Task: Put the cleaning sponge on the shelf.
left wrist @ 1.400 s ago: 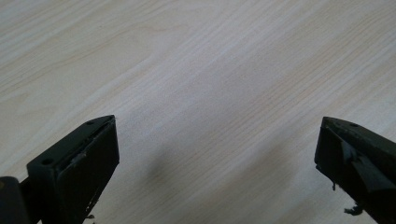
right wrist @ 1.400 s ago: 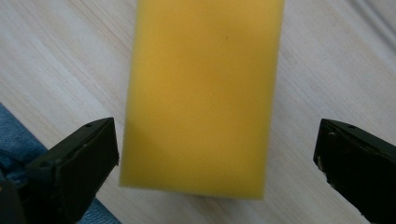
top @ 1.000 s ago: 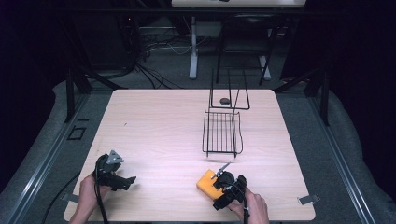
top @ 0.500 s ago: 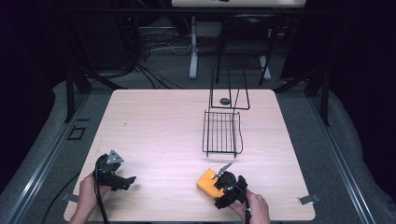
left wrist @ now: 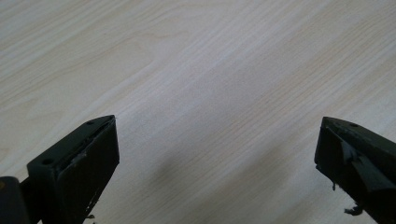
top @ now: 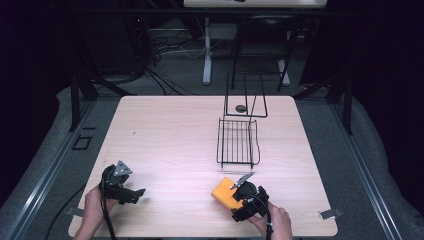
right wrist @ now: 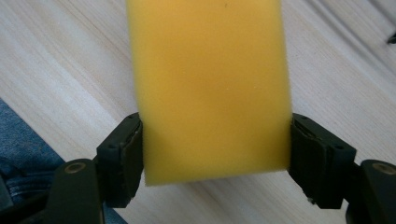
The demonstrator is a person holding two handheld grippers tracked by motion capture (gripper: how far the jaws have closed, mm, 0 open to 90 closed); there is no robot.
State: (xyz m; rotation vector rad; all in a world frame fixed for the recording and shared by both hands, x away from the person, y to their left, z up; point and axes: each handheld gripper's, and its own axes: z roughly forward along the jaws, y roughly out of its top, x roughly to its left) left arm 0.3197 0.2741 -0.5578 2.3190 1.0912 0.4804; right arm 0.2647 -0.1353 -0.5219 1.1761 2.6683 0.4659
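Observation:
A yellow sponge lies near the table's front edge, right of the middle. My right gripper is shut on it. In the right gripper view the sponge sits between the two black jaws, each touching one side, at my right gripper. My left gripper rests at the front left, held by a hand. Its jaws stand wide apart over bare wood in the left gripper view, where my left gripper is open and holds nothing.
A black wire rack lies flat just beyond the sponge, on the light wooden table. Behind it stands an upright wire frame with a small dark round object at its foot.

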